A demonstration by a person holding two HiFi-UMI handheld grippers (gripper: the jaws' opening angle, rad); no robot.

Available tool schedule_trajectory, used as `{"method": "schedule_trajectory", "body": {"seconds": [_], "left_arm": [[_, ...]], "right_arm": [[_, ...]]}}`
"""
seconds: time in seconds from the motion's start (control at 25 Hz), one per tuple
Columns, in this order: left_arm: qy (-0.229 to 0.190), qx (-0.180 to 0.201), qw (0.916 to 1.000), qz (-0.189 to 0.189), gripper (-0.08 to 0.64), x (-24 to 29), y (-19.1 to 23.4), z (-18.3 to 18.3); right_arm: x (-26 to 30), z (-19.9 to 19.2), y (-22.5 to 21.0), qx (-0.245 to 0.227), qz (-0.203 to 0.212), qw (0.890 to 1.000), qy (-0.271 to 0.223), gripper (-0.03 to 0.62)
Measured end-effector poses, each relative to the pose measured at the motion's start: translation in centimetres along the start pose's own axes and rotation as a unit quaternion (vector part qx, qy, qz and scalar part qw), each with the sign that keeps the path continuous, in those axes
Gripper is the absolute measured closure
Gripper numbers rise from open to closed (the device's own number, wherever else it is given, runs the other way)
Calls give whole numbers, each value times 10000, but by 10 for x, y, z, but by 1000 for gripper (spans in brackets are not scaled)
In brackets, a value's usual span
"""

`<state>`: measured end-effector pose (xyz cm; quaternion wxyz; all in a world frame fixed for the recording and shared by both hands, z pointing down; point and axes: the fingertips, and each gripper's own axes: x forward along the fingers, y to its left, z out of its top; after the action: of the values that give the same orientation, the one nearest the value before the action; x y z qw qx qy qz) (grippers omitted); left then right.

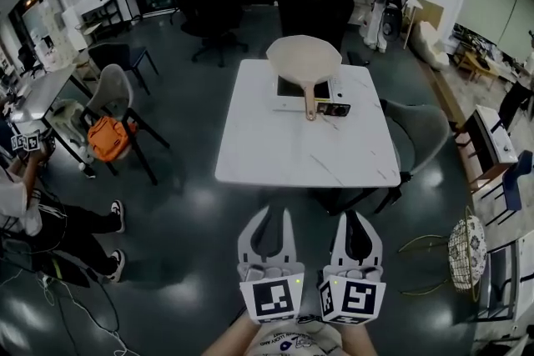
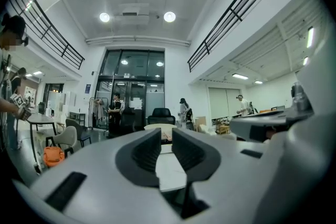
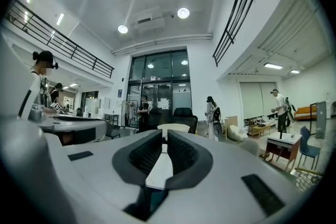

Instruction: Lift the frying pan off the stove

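A pale frying pan (image 1: 304, 56) sits on a flat stove (image 1: 289, 98) at the far side of a white table (image 1: 284, 154), its handle (image 1: 309, 102) pointing toward me. Both grippers hang side by side over the dark floor, short of the table's near edge and well away from the pan. My left gripper (image 1: 276, 211) is shut with nothing between its jaws, and so is my right gripper (image 1: 355, 217). In the left gripper view the left gripper (image 2: 166, 131) points level at the distant pan (image 2: 160, 126). The right gripper (image 3: 164, 134) likewise faces the pan (image 3: 173, 127).
A small black device (image 1: 335, 108) lies beside the stove. A grey chair (image 1: 421, 133) stands at the table's right, a black office chair (image 1: 315, 4) behind it, a chair with an orange bag (image 1: 108, 137) at left. A wire basket (image 1: 469, 250) sits right. People stand around the room.
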<state>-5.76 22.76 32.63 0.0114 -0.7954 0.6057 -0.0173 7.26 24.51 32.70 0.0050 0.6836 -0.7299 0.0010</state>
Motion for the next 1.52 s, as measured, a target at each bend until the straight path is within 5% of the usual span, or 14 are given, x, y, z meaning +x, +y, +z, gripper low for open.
{"method": "schedule_trajectory", "body": {"seconds": [0.92, 1.52], "left_arm": [[79, -12, 9999, -65, 489, 91, 49, -13], [140, -71, 9999, 64, 489, 176, 41, -9]], "right_arm": [[100, -12, 21, 30, 41, 9998, 214, 552], [183, -11, -14, 30, 196, 9995, 263, 552]]}}
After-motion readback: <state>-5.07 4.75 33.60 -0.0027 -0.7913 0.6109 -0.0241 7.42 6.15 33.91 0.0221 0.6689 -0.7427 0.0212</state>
